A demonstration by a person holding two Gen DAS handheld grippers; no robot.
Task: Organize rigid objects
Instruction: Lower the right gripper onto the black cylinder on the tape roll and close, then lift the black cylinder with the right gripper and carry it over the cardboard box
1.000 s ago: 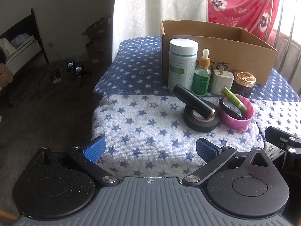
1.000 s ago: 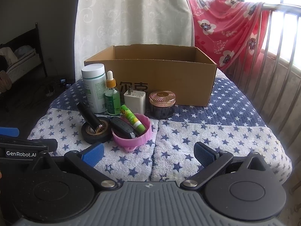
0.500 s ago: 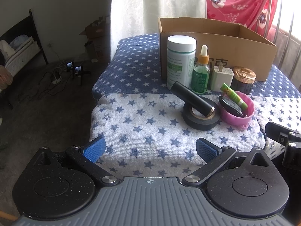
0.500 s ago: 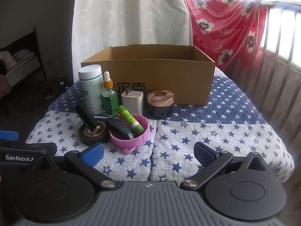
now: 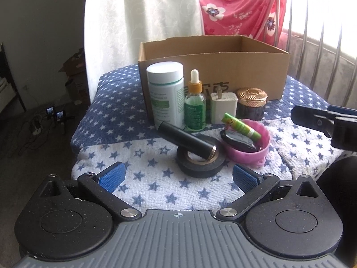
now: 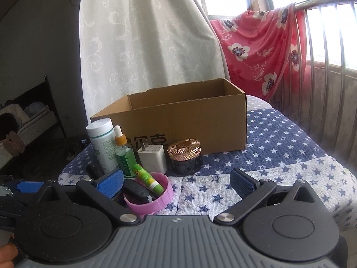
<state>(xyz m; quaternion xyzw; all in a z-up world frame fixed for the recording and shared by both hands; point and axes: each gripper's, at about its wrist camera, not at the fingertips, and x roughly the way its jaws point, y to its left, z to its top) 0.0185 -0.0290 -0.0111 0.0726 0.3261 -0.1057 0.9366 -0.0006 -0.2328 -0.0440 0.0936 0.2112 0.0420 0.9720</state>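
On the bed with the star-pattern cover stands an open cardboard box, and in front of it the small things wait in a group. From the left I see a white bottle with a white lid, then a green dropper bottle, a white charger plug and a dark jar with a golden lid, all upright and close to the box wall. Nearer to me lies a roll of black tape flat on the cover, and a black tube rests slanted across it. Just beside the tape is a pink bowl; inside it lie a green lip balm stick and a black flat object that I cannot identify.

The left gripper hovers low before the tape roll, its jaws spread wide and holding nothing. The right gripper is near the pink bowl, its jaws also spread wide and empty; its left finger covers part of the tape roll in its own view.
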